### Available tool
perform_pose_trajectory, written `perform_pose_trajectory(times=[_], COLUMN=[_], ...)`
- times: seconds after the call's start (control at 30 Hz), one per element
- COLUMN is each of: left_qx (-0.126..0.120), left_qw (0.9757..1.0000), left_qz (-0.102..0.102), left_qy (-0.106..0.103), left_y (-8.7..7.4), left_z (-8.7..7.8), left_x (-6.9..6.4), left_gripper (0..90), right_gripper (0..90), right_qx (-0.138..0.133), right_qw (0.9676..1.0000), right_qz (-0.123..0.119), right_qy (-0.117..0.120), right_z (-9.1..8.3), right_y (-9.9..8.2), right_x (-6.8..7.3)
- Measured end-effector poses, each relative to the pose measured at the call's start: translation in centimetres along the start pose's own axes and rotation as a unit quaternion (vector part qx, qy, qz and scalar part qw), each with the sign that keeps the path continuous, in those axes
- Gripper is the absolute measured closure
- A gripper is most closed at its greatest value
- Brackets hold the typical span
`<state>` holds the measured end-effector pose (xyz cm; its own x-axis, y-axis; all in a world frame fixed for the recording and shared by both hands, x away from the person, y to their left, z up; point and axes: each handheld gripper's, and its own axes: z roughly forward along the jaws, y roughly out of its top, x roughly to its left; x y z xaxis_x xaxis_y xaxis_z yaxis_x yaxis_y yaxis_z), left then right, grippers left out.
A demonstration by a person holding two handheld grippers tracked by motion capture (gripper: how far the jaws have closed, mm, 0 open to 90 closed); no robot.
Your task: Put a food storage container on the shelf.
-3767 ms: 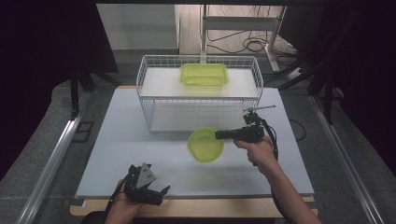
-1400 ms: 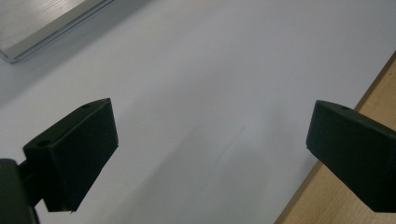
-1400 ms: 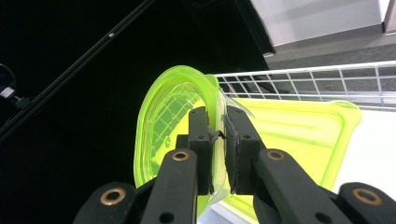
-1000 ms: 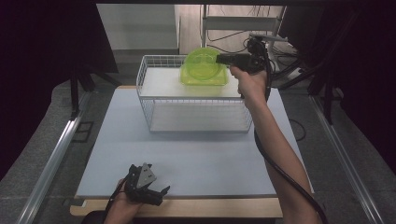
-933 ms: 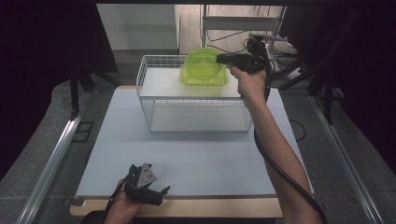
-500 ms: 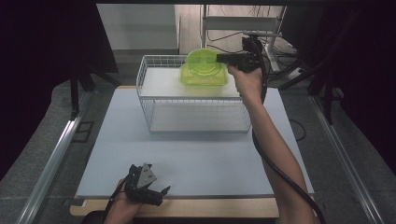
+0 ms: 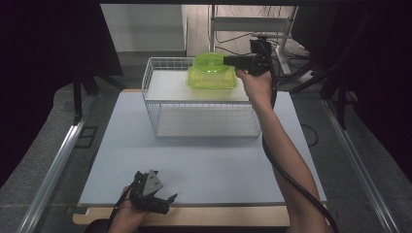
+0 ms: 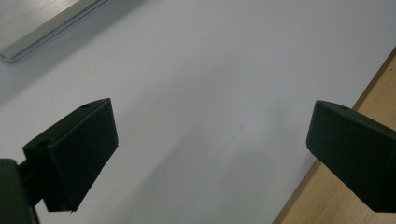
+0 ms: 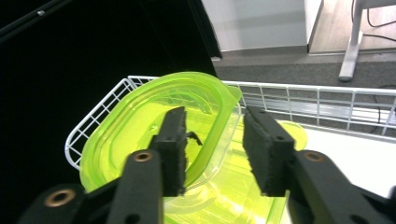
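A translucent green bowl-shaped lid [image 7: 209, 62] [image 9: 135, 126] lies tilted on top of a green rectangular container [image 7: 213, 80] [image 9: 233, 196] at the back of the white wire basket [image 7: 160, 104]. My right gripper [image 7: 227, 60] [image 9: 212, 140] reaches in level from the right. Its jaws have just been opening. The lid's near rim stands between them, with a gap to the right pad, so they no longer press on it. My left gripper [image 7: 167, 204] [image 8: 210, 140] rests at the table's front edge, open wide over bare white mat.
The white mat [image 7: 204, 165] spreads in front of the basket, with a wooden table edge [image 7: 194, 216] [image 8: 373, 98] along the front. Metal rails [image 7: 53, 165] run along both sides. A cable trails from the right gripper down the forearm.
The right gripper carried the green lid from the mat up to the container in the basket. In the last second the lid settled lower and the jaws spread. The left hand stayed put.
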<state>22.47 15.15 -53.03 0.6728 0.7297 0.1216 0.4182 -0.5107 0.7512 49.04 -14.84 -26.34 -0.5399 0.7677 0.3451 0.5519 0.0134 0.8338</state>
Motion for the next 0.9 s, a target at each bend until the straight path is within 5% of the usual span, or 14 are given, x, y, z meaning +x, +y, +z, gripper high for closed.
perform_pose_trajectory(times=[0.37, 0.9], left_qx=[0.000, 0.000], left_qw=[1.0000, 1.0000], left_qz=[0.000, -0.004], left_qy=[0.000, 0.000], left_y=[0.0, 0.0], left_z=[0.0, 0.1], left_x=[0.0, 0.0], left_gripper=[2.1, 2.1], right_gripper=[26.1, 19.3], right_qx=[0.006, 0.017], right_qw=[0.9992, 0.9967], right_qz=[-0.022, -0.063], right_qy=[0.032, 0.047], right_z=[-0.8, -2.1], right_y=[-0.5, -2.9], right_x=[0.3, 0.0])
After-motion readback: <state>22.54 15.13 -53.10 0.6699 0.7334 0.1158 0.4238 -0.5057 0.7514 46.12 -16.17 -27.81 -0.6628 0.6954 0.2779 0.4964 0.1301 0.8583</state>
